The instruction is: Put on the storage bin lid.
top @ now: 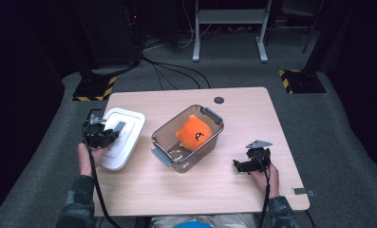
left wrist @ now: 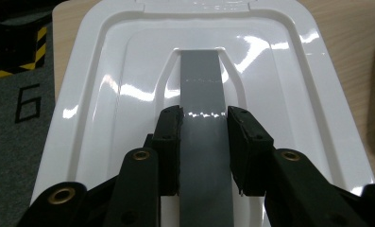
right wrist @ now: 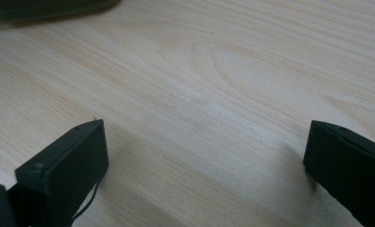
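The left gripper (left wrist: 204, 142) has its fingers (left wrist: 168, 142) clamped on the grey handle strip (left wrist: 201, 90) that runs down the middle of the white lid (left wrist: 105, 94); one pad presses each long edge of the strip, and the strip runs on between them toward the lid's far end. In the high view the same left gripper (top: 102, 134) sits over the near-left part of the white lid (top: 129, 124), with the person's left hand (top: 87, 159) behind it and its cable trailing down toward the surface's near edge. The lid lies at the left end of the wooden surface (top: 252, 114), partly over its left edge, well apart from the clear container (top: 160, 137).

The right gripper (right wrist: 206, 165) has its fingers (right wrist: 76, 161) wide apart, with nothing between them but bare wood grain; whether the tips touch the surface I cannot tell. In the high view the right gripper (top: 245, 165) rests low at the right end of the surface, held by the right hand (top: 267, 178), near the container but apart from it.

The clear container stands open at the middle of the surface, turned at an angle, with grey latches at its two ends. Inside it sits an orange plush toy (top: 193, 133), toward the far half of the container.
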Demonstrator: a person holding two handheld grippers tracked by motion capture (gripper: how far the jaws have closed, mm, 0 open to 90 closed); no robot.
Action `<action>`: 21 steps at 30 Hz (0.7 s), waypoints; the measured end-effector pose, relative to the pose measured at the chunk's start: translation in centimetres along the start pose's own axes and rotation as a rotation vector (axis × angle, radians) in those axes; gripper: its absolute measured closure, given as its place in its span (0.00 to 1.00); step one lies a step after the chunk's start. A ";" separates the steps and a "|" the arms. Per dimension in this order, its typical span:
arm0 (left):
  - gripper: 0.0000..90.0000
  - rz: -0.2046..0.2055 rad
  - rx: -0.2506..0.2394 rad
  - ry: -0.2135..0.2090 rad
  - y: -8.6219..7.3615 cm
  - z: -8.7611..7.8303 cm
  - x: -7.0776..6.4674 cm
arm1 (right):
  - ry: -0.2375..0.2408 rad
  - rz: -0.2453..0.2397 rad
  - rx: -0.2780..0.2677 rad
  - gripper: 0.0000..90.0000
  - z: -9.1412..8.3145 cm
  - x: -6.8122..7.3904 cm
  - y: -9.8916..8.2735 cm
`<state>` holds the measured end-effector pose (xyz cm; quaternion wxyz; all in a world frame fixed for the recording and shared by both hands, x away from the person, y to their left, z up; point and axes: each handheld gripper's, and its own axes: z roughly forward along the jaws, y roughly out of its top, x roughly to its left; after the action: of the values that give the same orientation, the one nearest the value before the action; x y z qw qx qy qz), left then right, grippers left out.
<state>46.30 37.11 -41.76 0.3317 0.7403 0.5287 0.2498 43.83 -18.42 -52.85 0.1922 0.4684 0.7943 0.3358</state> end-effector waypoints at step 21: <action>0.74 0.126 -0.050 -0.063 5.7 -3.7 -3.2 | -0.001 0.002 0.000 0.00 0.0 0.0 0.0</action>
<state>46.13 33.68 -35.06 0.3502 0.7712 0.4637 0.2599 43.84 -18.41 -52.85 0.1924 0.4693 0.7938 0.3357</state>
